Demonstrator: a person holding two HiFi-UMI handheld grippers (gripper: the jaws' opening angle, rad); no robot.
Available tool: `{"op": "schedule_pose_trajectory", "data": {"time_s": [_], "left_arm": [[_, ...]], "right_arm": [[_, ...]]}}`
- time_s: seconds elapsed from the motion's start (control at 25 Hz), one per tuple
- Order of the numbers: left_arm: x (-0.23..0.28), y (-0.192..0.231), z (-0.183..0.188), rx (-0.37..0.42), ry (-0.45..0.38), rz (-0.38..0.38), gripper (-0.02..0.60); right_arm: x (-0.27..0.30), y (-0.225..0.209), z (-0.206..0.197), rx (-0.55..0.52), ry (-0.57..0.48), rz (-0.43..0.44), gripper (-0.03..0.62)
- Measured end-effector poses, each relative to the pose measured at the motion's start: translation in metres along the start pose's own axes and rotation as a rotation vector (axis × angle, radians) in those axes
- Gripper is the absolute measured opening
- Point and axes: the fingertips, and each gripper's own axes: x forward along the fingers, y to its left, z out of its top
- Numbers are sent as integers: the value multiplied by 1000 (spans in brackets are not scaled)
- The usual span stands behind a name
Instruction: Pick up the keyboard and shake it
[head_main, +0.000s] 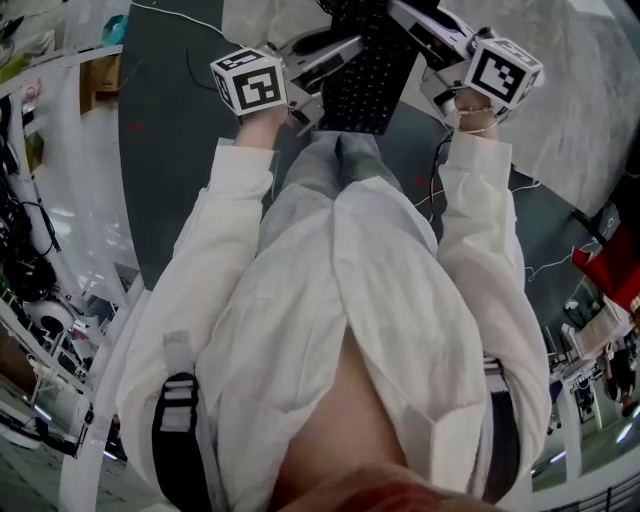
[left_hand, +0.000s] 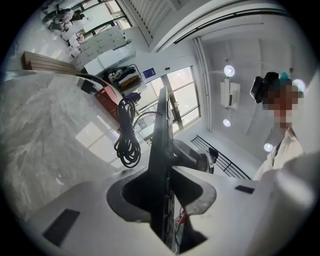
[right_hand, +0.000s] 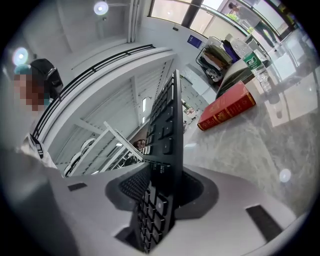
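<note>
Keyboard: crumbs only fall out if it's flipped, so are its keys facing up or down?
Up: the keyboard shows its rows of keys to the downward-looking head view.

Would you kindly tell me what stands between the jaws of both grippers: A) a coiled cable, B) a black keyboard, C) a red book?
B: the black keyboard sits edge-on between the jaws of the left gripper and of the right gripper, and in the head view it spans the two.

Your keyboard (head_main: 365, 85) sits between your left gripper (left_hand: 167, 200) and right gripper (right_hand: 160, 195); a book (right_hand: 227, 106) lies on the desk (right_hand: 260, 150) beyond.
</note>
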Motion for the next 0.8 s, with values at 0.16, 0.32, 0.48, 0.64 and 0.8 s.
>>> {"op": "schedule_pose_trajectory", "data": {"time_s": [0.16,0.32,0.48,0.64,0.8], "left_arm": [[0,3,-4,2,3,15,117],[-1,2,-2,11,0,24,118],[-1,4,-4,18,8,42,121],[0,11,-13,24,16,63,130],[2,20,-11,48,18,101,138]], "right_arm": [[2,3,-1,-15,8,14,144],[2,5,1,-15,3,24,144],[2,4,0,-6,0,26,144],[0,-4,-7,1,-7,24,143],[1,-11,-8,6,-11,31,143]]}}
